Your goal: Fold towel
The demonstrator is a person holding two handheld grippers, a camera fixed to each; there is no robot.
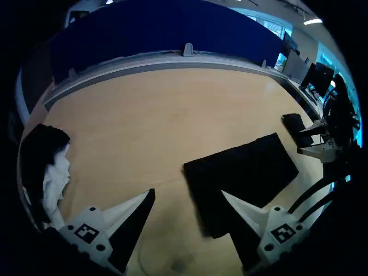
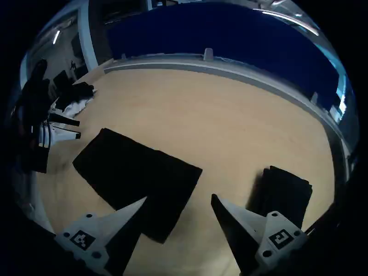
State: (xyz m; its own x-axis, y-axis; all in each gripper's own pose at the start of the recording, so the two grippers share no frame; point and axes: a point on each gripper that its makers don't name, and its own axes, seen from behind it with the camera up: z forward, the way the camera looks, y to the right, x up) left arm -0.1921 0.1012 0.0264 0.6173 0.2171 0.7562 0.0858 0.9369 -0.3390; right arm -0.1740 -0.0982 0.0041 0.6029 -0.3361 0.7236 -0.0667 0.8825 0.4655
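The left gripper (image 1: 187, 195) holds its jaws spread wide, the left finger over bare wood and the right finger overlapping the near edge of the black towel (image 1: 244, 177); whether it touches the cloth I cannot tell. The right gripper (image 2: 179, 198) is also spread wide, its left finger over the towel's (image 2: 133, 179) near corner and its right finger close to a folded dark cloth (image 2: 285, 191). The towel lies flat as a rectangle on the wooden table (image 1: 152, 119), between the two grippers. In the left gripper view the right gripper (image 1: 299, 141) sits at the table's far right, parted, just beside the folded cloth (image 1: 294, 123). A heap of black and white cloth (image 1: 46, 175) rests at the left edge. A blue partition (image 1: 161, 32) runs behind the table.
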